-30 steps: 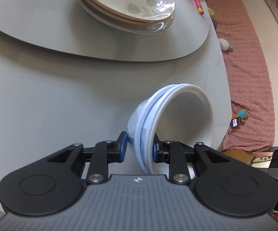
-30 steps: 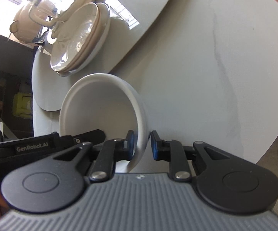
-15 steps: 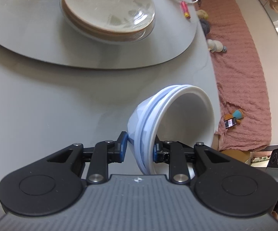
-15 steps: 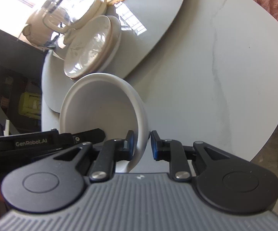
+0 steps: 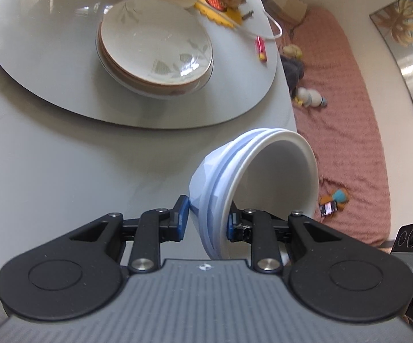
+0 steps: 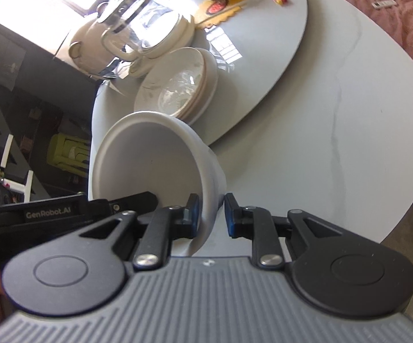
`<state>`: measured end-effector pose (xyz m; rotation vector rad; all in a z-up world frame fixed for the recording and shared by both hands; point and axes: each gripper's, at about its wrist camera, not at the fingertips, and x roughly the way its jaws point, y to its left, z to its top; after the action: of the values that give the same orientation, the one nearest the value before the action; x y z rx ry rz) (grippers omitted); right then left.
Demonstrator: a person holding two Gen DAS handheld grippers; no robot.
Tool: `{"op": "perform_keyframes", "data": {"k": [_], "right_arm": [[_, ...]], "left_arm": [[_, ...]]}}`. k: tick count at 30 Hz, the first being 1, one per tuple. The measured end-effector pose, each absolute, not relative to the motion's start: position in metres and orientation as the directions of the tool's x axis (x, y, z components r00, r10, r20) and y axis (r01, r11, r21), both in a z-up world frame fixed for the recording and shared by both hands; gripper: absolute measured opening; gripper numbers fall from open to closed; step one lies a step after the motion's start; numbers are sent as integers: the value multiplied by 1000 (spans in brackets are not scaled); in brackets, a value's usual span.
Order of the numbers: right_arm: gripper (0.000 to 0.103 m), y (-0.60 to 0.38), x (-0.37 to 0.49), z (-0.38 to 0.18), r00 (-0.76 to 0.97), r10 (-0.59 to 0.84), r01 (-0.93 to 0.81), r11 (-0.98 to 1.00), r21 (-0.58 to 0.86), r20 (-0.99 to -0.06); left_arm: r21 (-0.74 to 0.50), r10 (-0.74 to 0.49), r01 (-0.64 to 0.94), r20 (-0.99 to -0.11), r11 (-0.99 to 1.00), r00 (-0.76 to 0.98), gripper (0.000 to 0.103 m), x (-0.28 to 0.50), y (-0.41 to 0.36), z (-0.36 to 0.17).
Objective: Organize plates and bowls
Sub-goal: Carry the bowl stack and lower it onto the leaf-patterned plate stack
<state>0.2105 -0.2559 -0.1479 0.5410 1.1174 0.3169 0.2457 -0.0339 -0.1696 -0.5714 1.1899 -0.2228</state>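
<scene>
A stack of nested bowls (image 5: 275, 177), pale blue outside and white inside, hangs tipped on its side above the grey table (image 5: 49, 171). My left gripper (image 5: 206, 220) is shut on the stack's near rim, one pad outside and one inside. In the right wrist view my right gripper (image 6: 210, 215) is shut on the rim of a white bowl (image 6: 149, 165), apparently the same stack. The left gripper's black body (image 6: 49, 214) shows at that bowl's left side. A stack of leaf-patterned plates (image 5: 155, 45) (image 6: 178, 85) rests on the round turntable (image 5: 49, 80).
Behind the plates on the turntable stand a cream pot and a glass jug (image 6: 132, 31), a yellow mat with a figurine (image 5: 223, 3) and a small red object (image 5: 260, 48). A pink blanket (image 5: 343, 85) with toys lies beyond the table edge.
Both grippers have risen with the bowls still gripped. The table and plates now look farther off, and more of the turntable and the things behind it has come into view.
</scene>
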Motion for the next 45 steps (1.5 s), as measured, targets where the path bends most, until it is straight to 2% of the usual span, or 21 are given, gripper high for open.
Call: {"op": "perform_keyframes", "data": {"k": [12, 25, 29, 45], "right_arm": [[22, -245, 229, -147, 388, 513, 4, 830, 558, -766], [22, -206, 309, -130, 447, 535, -40, 812, 582, -717], [22, -189, 338, -128, 436, 531, -71, 825, 561, -726], [22, -163, 403, -173, 363, 473, 2, 861, 509, -803]], "left_arm": [[-535, -435, -201, -813, 821, 388, 30, 250, -19, -175], [-551, -409, -205, -778, 809, 476, 30, 327, 26, -156], [-550, -405, -204, -776, 810, 484, 30, 355, 42, -156], [-548, -433, -222, -803, 806, 410, 30, 428, 65, -214]]}}
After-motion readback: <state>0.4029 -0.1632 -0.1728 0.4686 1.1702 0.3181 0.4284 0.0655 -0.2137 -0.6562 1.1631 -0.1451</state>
